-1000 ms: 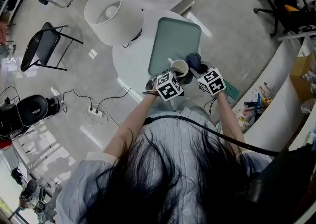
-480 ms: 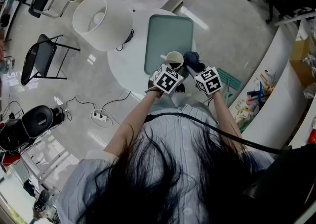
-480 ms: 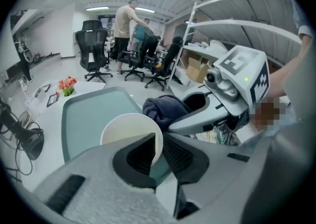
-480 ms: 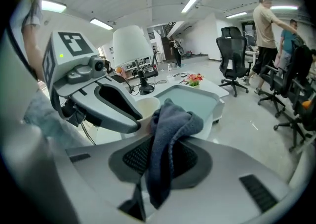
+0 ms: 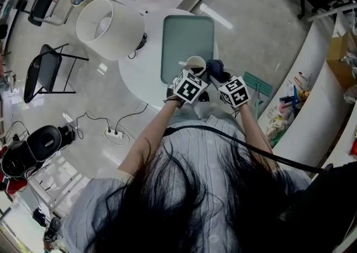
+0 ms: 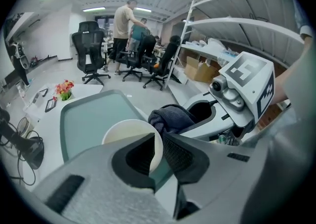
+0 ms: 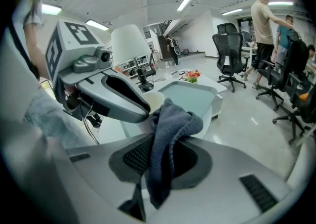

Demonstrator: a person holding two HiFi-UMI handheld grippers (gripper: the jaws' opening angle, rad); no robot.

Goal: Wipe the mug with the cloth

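Cream mug (image 6: 126,131), centre frame: rim clenched in left gripper (image 6: 158,140). Dark cloth (image 7: 173,116): grasped by right gripper (image 7: 164,145), against mug rim, at green tray's (image 5: 187,45) lower edge.

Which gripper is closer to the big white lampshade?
Left. The left gripper, clamped on the mug, sits toward the lampshade; the right gripper, holding the cloth, lies beyond the mug.

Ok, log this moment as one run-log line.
left gripper: shut on mug wall | right gripper: shut on cloth | cloth: bunched at mug's rim | mug: near tray edge
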